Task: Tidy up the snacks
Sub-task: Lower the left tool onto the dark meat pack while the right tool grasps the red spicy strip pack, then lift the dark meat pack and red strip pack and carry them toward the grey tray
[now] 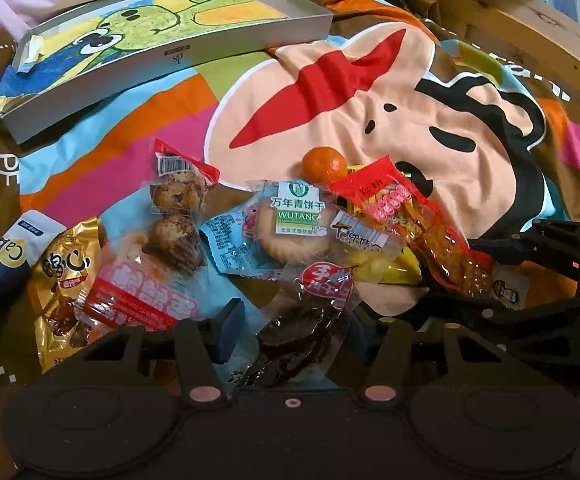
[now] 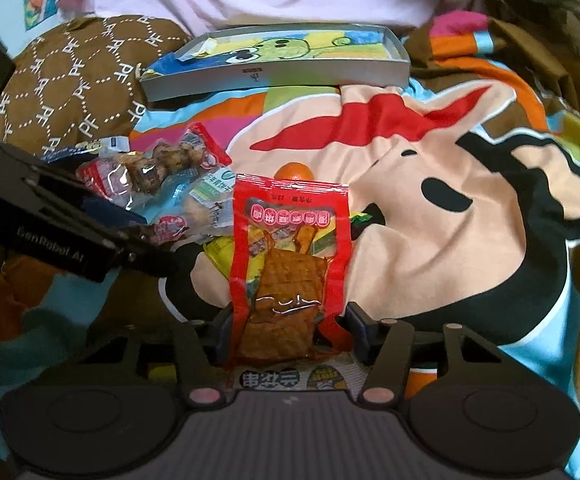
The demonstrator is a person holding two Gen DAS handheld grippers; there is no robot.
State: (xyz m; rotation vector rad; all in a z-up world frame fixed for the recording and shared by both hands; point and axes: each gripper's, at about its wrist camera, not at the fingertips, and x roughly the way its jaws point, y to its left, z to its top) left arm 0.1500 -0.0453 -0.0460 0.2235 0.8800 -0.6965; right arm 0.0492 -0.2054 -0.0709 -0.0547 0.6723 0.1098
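Among the snack pile on the bed, the right tongs [image 2: 290, 320] pinched the red tofu packet [image 2: 288, 256] by its lower end — light, slippery, floppy — while the left tongs [image 1: 290, 320] half-closed around the dark meat packet [image 1: 301, 320].

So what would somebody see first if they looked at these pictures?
Probably the big cartoon face on the bedspread, filling the middle and right. Next, the pile of shiny snack packets at its left edge, with a small orange fruit at the back, and the red packet sitting between the right gripper's fingers. Behind it all lies a shallow grey box with a green cartoon drawing inside.
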